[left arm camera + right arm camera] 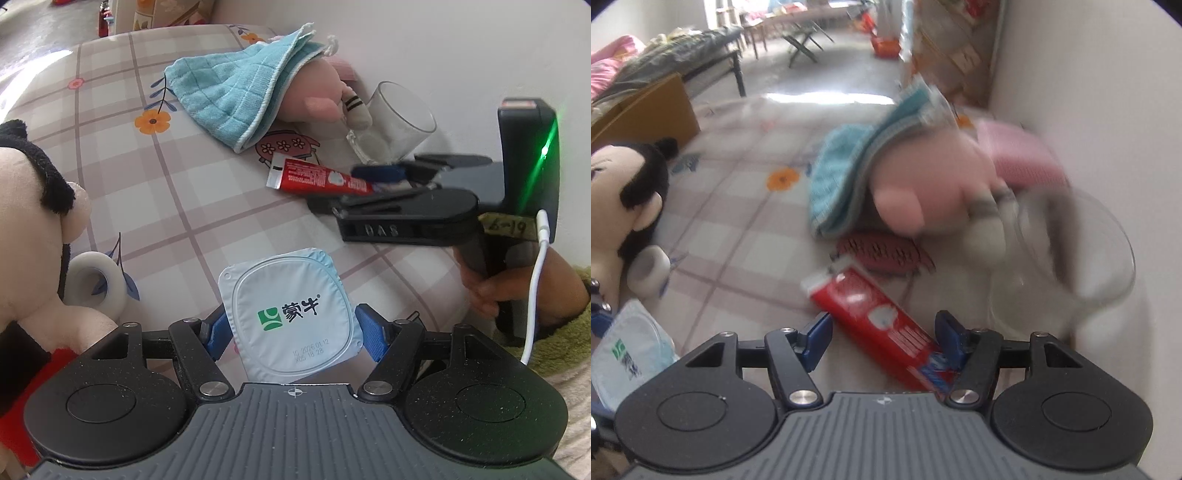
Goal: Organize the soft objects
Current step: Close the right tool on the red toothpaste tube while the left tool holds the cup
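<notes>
While your left gripper clasps the square foil-lidded yogurt cup, your right gripper straddles, unclenched, the red toothpaste tube; the teal quilted cloth drapes the pink plush toy near the checked tabletop's far edge, beside a clear glass cup.

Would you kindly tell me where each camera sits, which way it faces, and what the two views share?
Left wrist: on the left hand-held gripper, looking down at the yogurt cup between its fingers; the right hand-held gripper and a hand show.
Right wrist: on the right hand-held gripper, facing the toothpaste tube, which lies across its gap.
Shared: tube, cup, blue towel, pink plush, glass, tape roll, doll.
</notes>
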